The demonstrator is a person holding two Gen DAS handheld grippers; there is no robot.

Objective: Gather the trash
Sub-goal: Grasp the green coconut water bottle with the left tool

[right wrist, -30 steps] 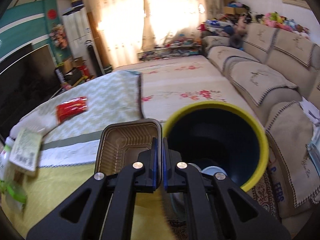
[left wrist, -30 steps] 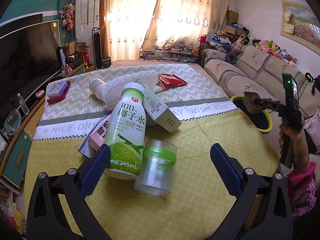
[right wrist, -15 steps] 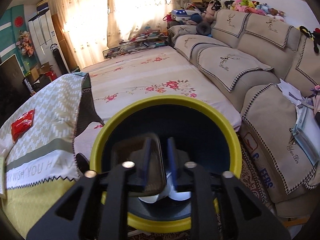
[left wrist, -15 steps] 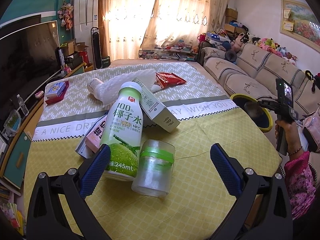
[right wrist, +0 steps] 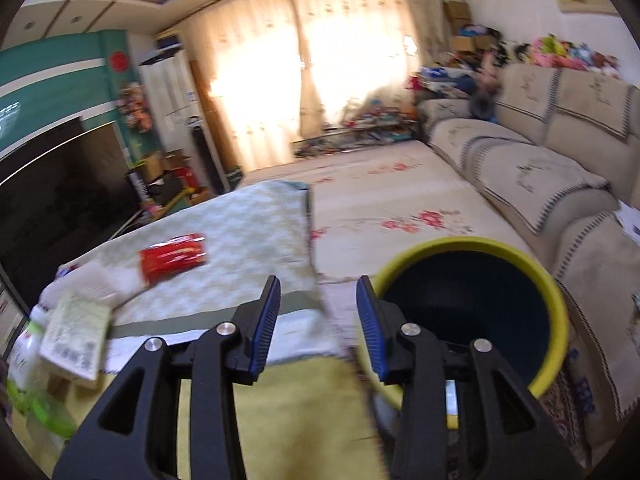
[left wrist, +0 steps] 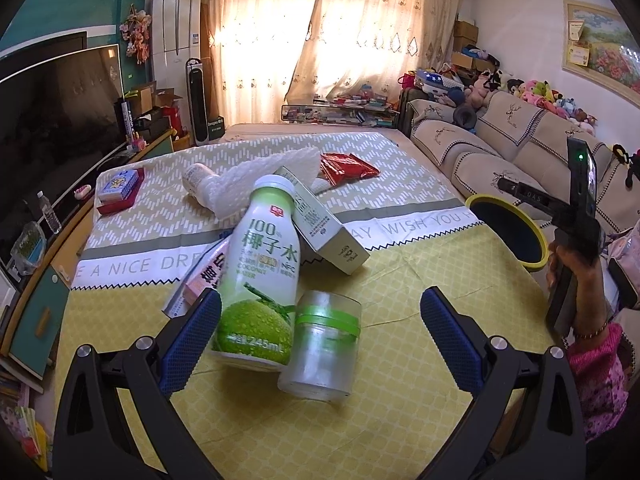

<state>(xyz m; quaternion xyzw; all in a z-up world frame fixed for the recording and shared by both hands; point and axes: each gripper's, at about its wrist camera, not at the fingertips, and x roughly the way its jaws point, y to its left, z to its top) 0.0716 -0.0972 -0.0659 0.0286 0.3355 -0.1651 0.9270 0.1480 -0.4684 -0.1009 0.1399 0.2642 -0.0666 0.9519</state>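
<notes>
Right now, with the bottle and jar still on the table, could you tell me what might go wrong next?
1. The coconut water bottle leans on the box and touches the jar; taking one may topple the others.
2. The bin sits just off the table edge, so a short drop could miss it.
3. The right gripper, jaws just opened and empty, shows blurred; hasty reaching may scatter the pile.

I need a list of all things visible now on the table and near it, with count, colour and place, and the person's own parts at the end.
coconut water bottle: 1, white and green, near table edge, between the left jaws
jar: 1, clear with green band, right of the bottle
carton: 1, pale green, leaning behind the bottle
pink box: 1, left of the bottle
red wrapper: 1, far side of the table
white mesh wrap: 1, over a pale bottle, mid table
bin: 1, yellow rim, dark inside, beside the table
sofa: 1, beige, right
left gripper: open
right gripper: open, empty, jaws just opened
right hand: on the gripper handle
</notes>
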